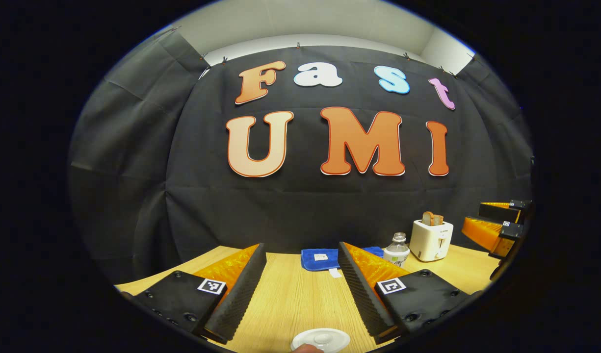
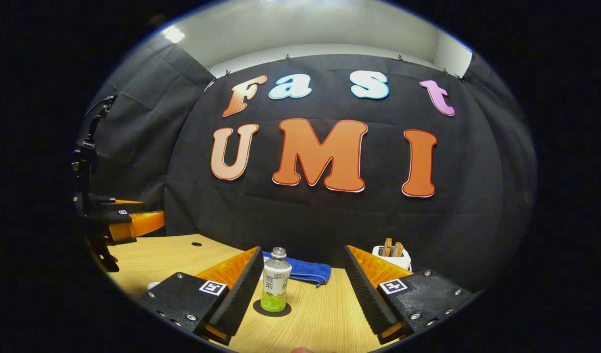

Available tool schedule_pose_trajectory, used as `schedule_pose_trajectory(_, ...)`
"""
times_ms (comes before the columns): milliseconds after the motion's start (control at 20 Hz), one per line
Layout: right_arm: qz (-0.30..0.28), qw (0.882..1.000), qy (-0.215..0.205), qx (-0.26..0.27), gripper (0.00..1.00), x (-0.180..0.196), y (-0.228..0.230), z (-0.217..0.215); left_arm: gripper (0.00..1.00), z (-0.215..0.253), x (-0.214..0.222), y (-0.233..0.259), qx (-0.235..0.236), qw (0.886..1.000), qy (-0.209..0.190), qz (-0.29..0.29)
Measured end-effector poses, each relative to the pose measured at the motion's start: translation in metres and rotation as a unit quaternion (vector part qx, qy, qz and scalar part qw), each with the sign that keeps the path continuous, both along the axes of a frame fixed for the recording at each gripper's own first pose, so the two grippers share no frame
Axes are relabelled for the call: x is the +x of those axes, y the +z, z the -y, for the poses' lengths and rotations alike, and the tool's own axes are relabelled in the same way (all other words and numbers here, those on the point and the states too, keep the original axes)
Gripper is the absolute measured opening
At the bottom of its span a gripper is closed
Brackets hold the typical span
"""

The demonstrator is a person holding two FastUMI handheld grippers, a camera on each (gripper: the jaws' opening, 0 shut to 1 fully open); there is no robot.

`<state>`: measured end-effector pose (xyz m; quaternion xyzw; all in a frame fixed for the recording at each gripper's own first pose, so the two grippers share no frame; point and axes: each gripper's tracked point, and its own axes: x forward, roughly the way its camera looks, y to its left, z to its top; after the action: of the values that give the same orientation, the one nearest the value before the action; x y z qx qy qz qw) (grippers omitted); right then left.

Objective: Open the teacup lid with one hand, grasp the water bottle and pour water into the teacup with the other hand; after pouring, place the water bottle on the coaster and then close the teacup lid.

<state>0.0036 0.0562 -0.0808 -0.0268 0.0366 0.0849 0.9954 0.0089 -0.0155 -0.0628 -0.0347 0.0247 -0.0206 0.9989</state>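
White teacup lid [image 1: 321, 339] low between the wide-spread fingers of the left hand-held gripper [image 1: 300, 274].

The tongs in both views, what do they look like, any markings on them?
Each pair of tongs, left and right, has two long wedge-shaped fingers with ribbed inner faces. Each finger sits on a flat black block studded with screws and carrying a small square black-and-white marker tag. No cables or sleeves are visible.
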Motion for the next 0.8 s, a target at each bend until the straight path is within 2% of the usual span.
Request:
schedule_pose_trajectory(50,0.002,1.000,-0.002,-0.001,0.97,0.002,0.000,0.001,0.96,-0.001,0.000,0.000,0.002,1.000,0.001,-0.001)
schedule_pose_trajectory(800,0.025,0.999,-0.023,0.007,0.97,0.014,0.012,0.016,0.96,0.002,0.004,0.010,0.013,1.000,0.002,0.016)
